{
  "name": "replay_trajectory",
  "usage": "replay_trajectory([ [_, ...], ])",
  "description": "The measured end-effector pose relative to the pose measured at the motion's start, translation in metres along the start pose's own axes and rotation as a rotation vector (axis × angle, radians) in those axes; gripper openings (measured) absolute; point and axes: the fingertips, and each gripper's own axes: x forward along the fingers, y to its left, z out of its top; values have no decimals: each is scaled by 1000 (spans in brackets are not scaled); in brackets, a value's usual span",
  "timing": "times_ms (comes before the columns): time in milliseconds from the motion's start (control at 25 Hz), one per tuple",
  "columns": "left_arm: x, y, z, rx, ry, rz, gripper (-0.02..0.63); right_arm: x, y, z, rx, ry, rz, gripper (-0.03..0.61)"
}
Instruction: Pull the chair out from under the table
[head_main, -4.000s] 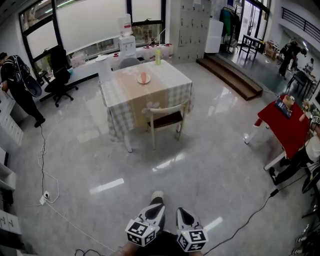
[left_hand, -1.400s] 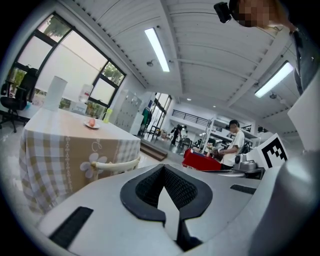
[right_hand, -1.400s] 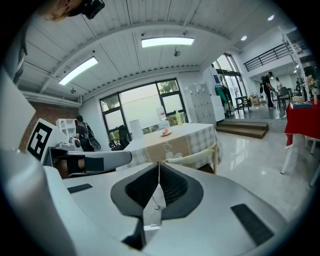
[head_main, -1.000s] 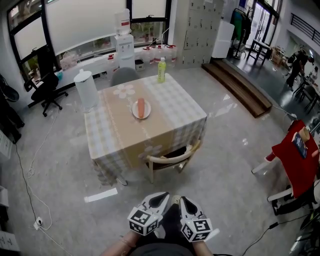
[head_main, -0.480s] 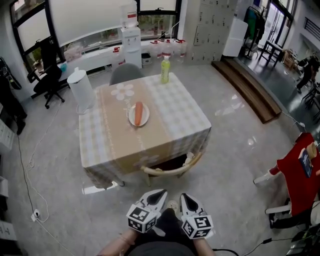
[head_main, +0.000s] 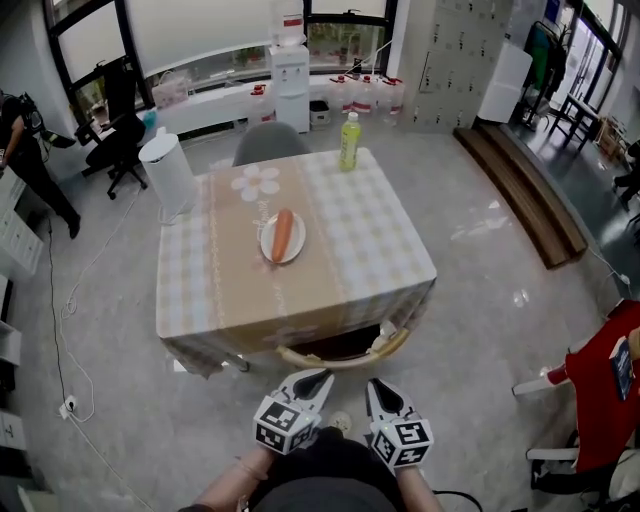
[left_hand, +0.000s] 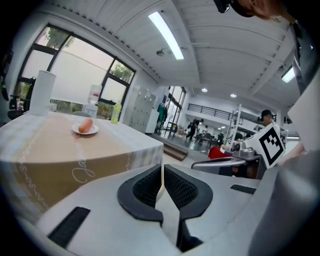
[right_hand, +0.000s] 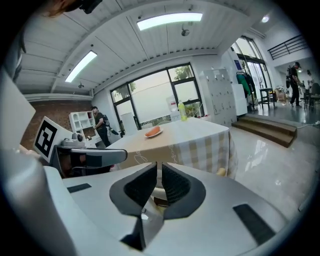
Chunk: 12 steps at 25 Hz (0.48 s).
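Both grippers, left gripper (head_main: 318, 376) and right gripper (head_main: 378, 385), have come much nearer the table (head_main: 230, 300) than a second ago, and the chair (head_main: 345, 353) now sits just ahead of their tips. Each has its jaws pressed together on nothing. A checked cloth covers the table, which stands on a glossy grey floor (head_main: 480, 300). On it are a plate (head_main: 296, 245) with an orange thing, carrot or sausage I cannot tell, and a green bottle (head_main: 349, 141) at the far edge. Beyond stand a grey seat (head_main: 268, 141), a white bin (head_main: 168, 174), a water dispenser (head_main: 291, 70) and windows; steps (head_main: 525, 190) lie at right. The chair is tucked under the near side: only its curved back shows, the seat mostly and the legs wholly hidden by the cloth. A red table (head_main: 608, 400) is cut off at the right edge, a person (head_main: 25, 150) at the left
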Motion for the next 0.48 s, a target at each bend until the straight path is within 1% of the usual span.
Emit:
replay_trajectory([
  [280, 25, 10, 2, 25, 41, 24, 11, 29, -20, 8, -62, 49, 83, 12],
  [360, 33, 13, 0, 48, 78, 25, 45, 37, -25, 11, -116, 76, 110, 12],
  [440, 41, 16, -7, 70, 135, 12, 114, 45, -29, 9, -189, 125, 154, 12],
  [480, 45, 16, -12, 82, 168, -2, 130, 49, -30, 7, -227, 156, 182, 12],
])
